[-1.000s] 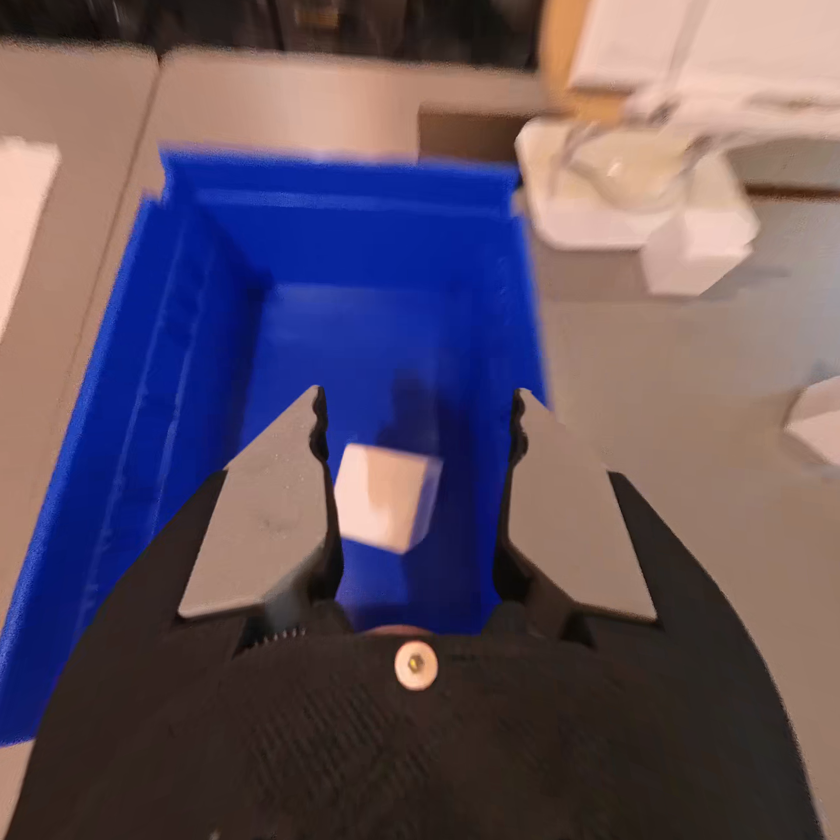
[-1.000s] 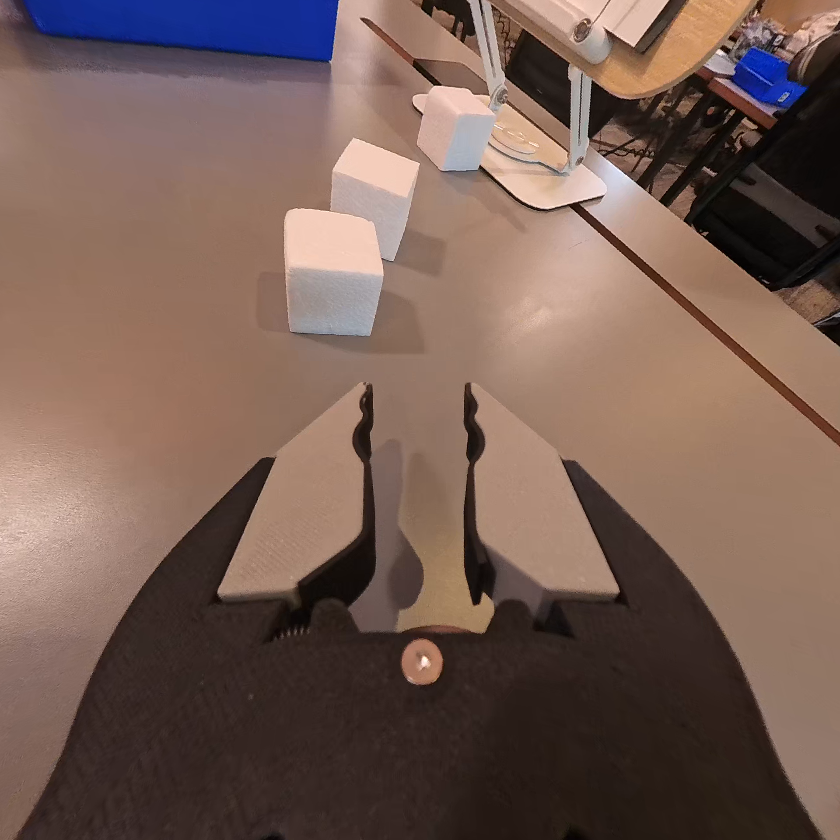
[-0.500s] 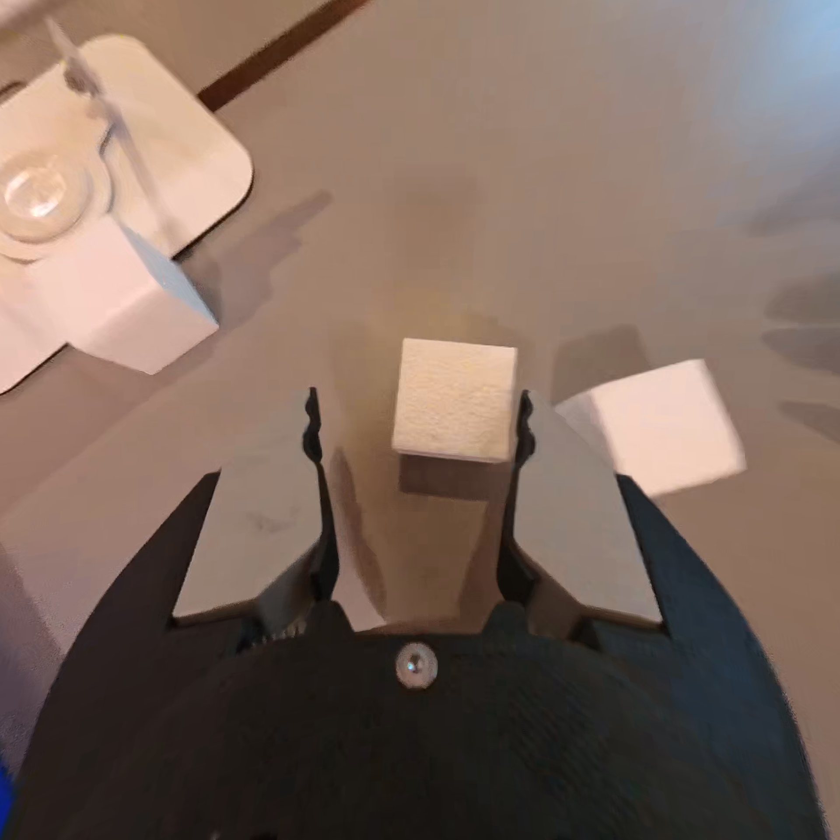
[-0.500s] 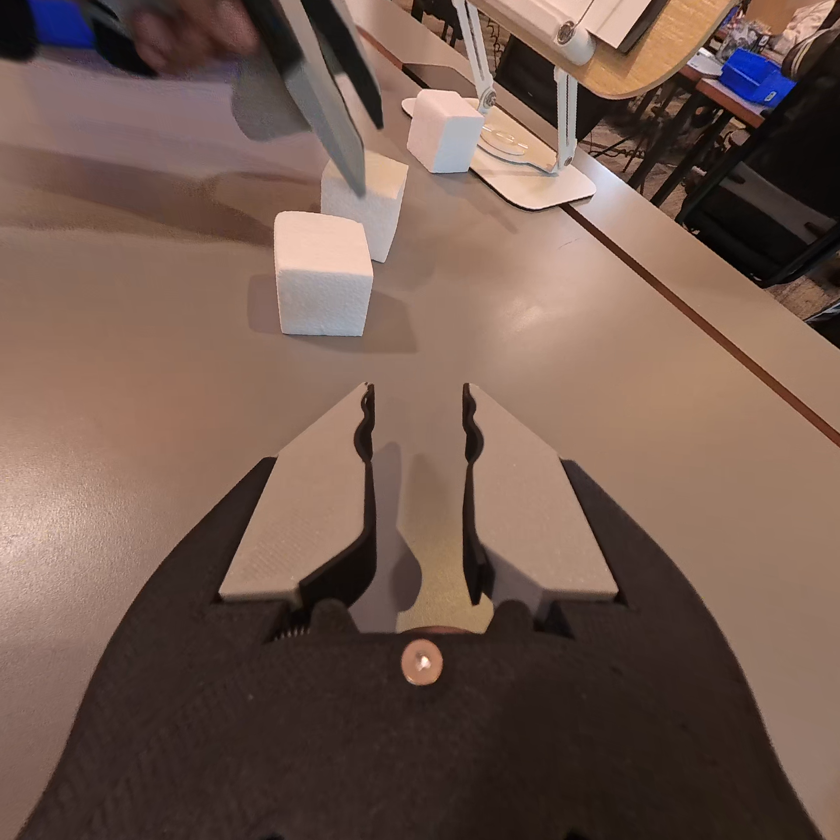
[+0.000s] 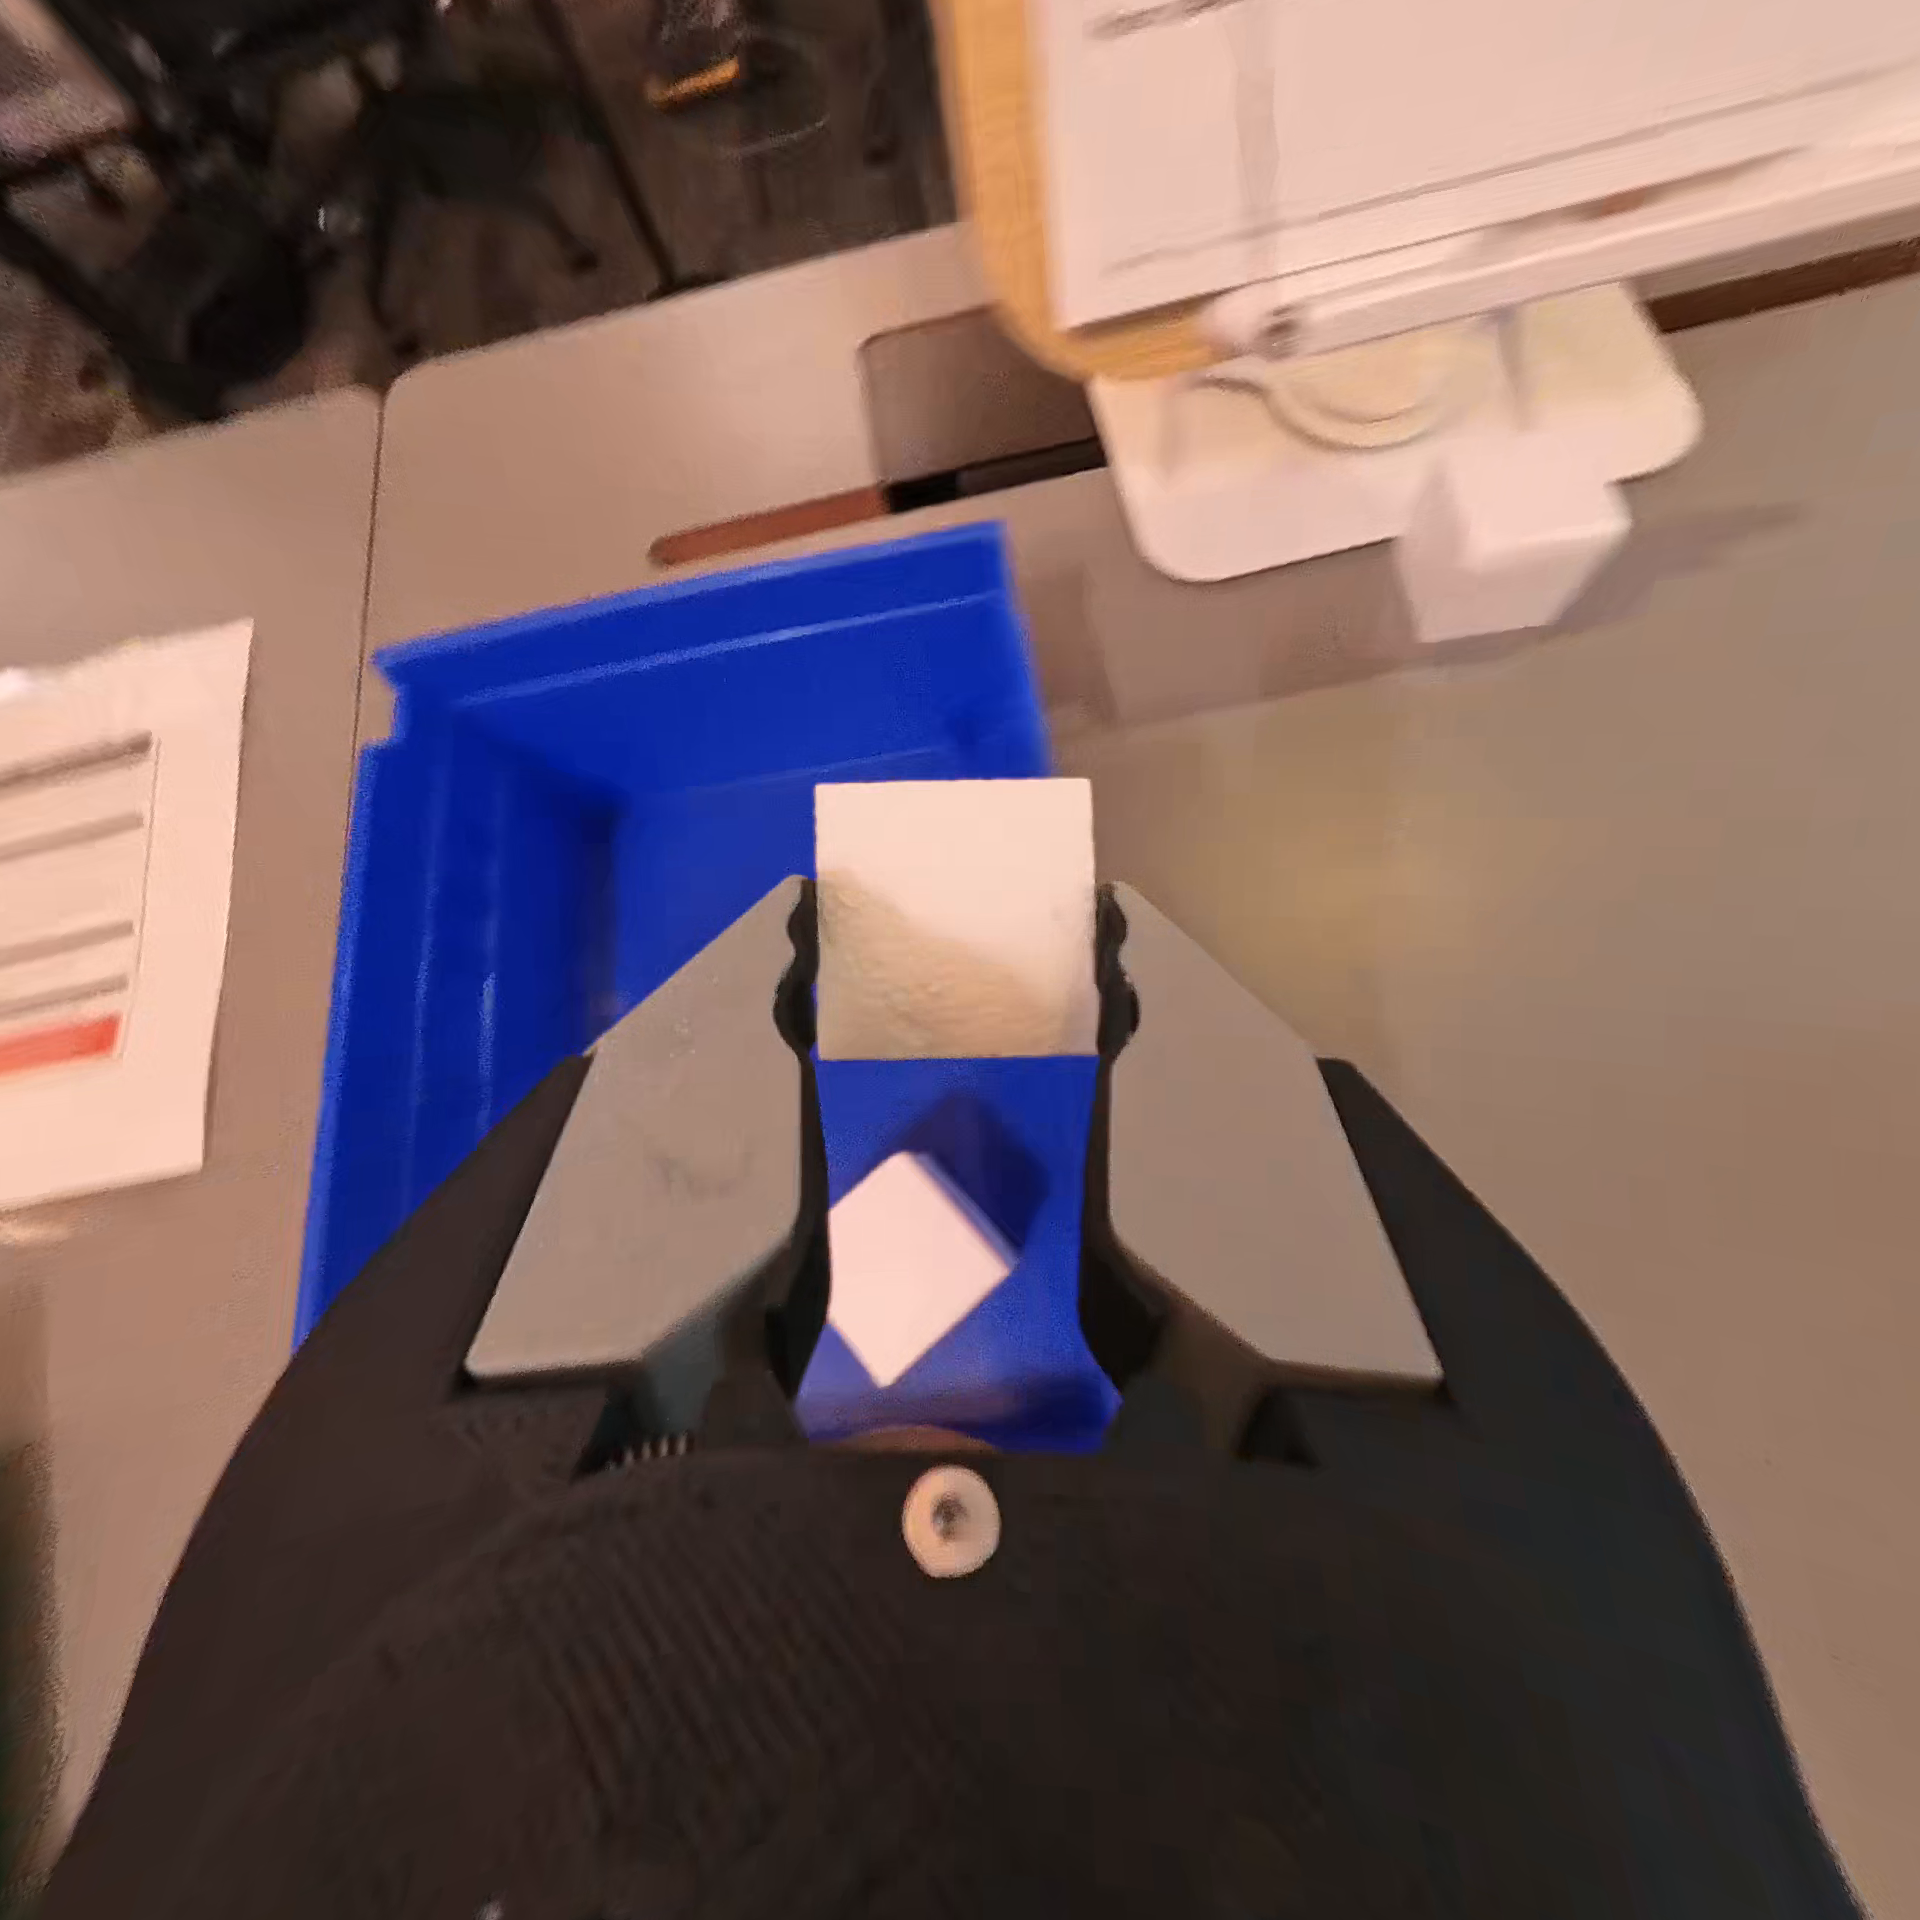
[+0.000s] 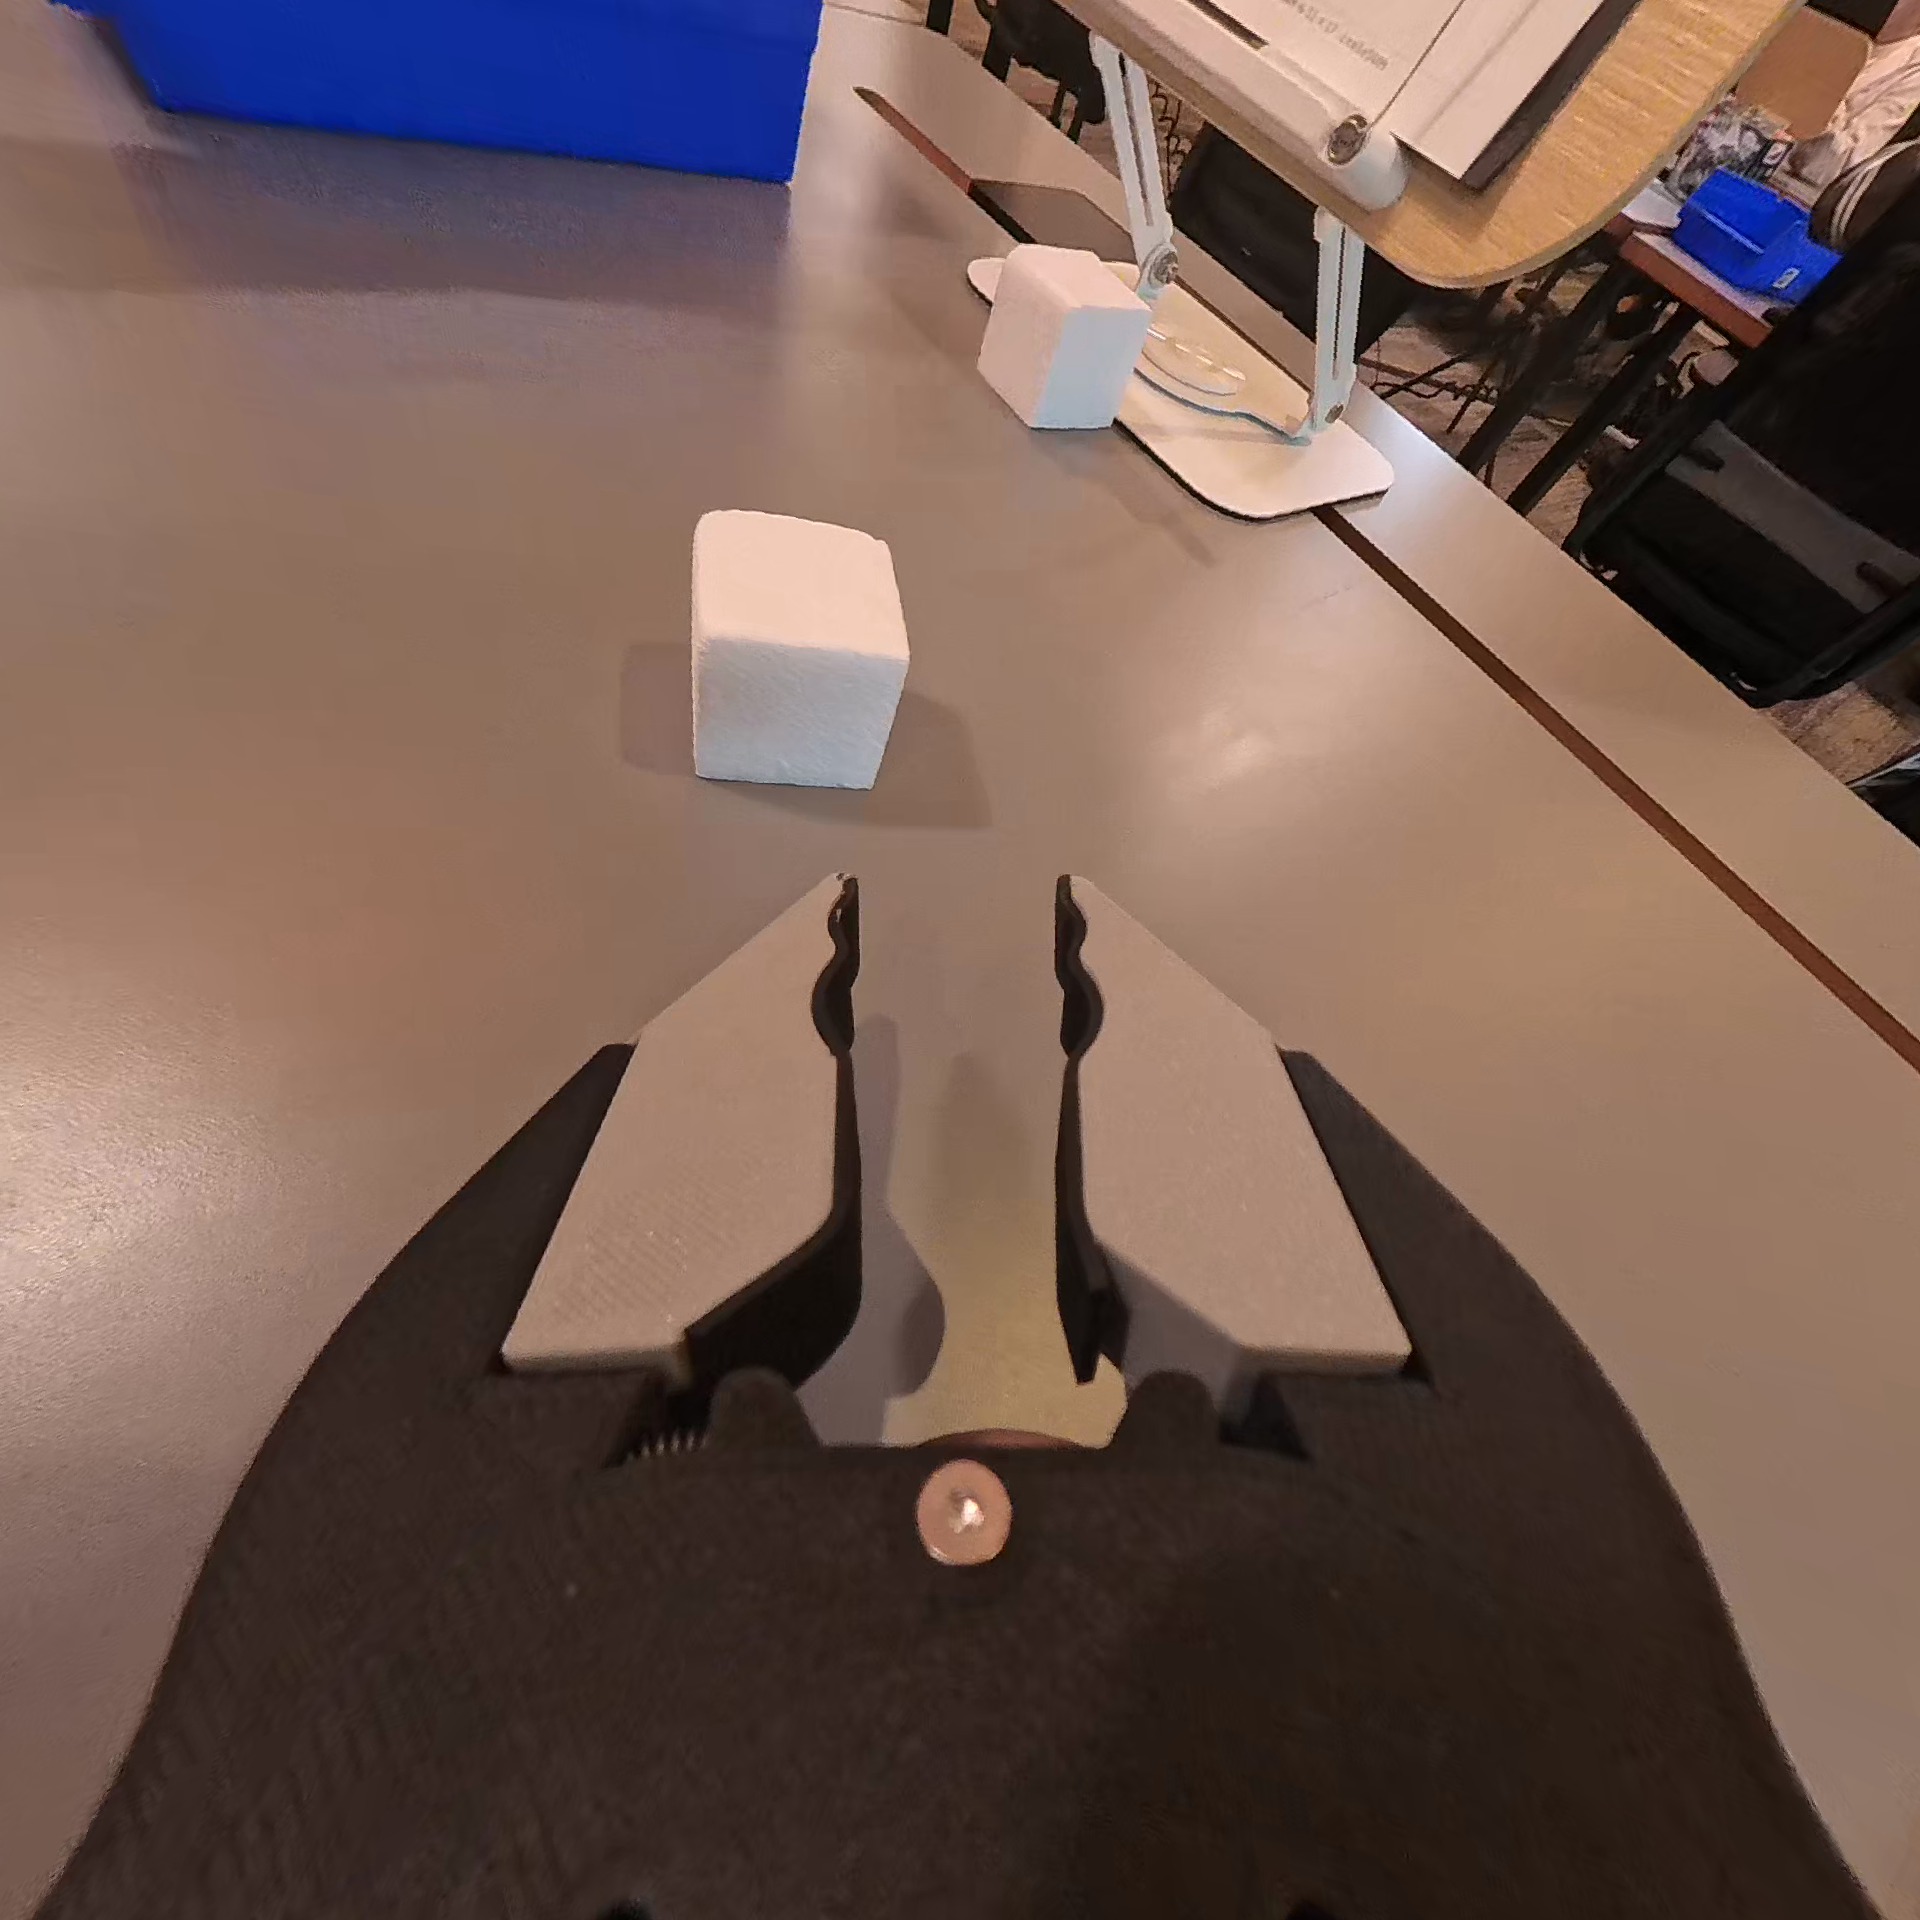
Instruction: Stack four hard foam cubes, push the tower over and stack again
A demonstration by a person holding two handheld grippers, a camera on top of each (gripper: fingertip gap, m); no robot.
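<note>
Fingers (image 5: 800,966) of the left gripper (image 5: 954,961) pinch one foam cube (image 5: 954,914) over a blue bin (image 5: 468,935) holding another cube (image 5: 904,1283), apparently; right gripper (image 6: 956,935) spread & idle, no tower visible, 2 cubes (image 6: 795,649) (image 6: 1060,338) on tabletop (image 6: 364,520).

A lab or workshop room: long grey tables (image 6: 312,520), a blue parts bin (image 5: 499,935) under the left gripper (image 5: 954,904), a white tilting stand (image 6: 1278,457) ahead-right of the right gripper (image 6: 956,894).

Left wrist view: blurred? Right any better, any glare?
Left wrist view: motion-smeared around the blue bin and stand, held cube fairly crisp. Right wrist view: sharp, wide-angle bowing, soft glare on the table, near cube casting a short shadow.
</note>
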